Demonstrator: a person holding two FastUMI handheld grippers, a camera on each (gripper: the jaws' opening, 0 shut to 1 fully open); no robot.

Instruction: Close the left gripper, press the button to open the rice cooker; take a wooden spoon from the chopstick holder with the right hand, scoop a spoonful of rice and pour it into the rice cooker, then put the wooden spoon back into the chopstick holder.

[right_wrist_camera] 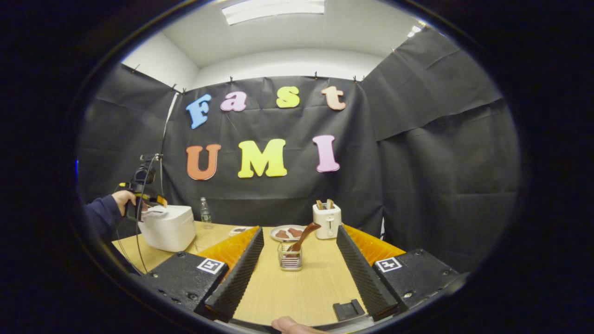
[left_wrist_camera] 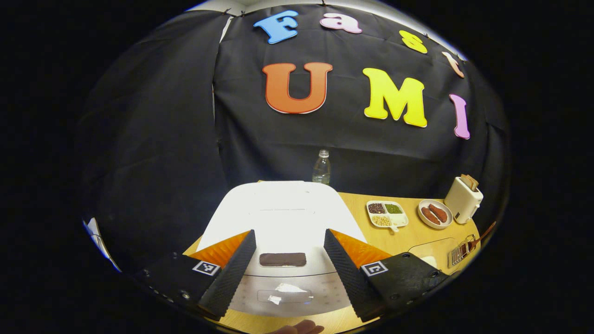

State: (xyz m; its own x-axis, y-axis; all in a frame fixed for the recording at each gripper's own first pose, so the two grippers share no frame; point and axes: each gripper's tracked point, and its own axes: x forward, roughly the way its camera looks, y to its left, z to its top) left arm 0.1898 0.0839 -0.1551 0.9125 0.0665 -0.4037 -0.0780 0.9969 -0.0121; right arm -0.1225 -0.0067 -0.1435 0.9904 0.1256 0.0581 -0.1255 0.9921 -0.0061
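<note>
Right now the left gripper (left_wrist_camera: 288,260) hangs over the white rice cooker (left_wrist_camera: 283,218), jaws spread wide around its dark button (left_wrist_camera: 282,259). If they don't close first, they could miss it. The right gripper (right_wrist_camera: 299,269), jaws spread too, faces the wooden spoon (right_wrist_camera: 302,236) standing in the chopstick holder (right_wrist_camera: 290,260).

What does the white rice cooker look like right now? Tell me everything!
The rice cooker is white and boxy with rounded corners. Its lid is shut. A dark button sits at the lid's front edge above a silvery front panel. It stands on the wooden table. The left gripper hovers open above it, fingers either side of the button.
</note>
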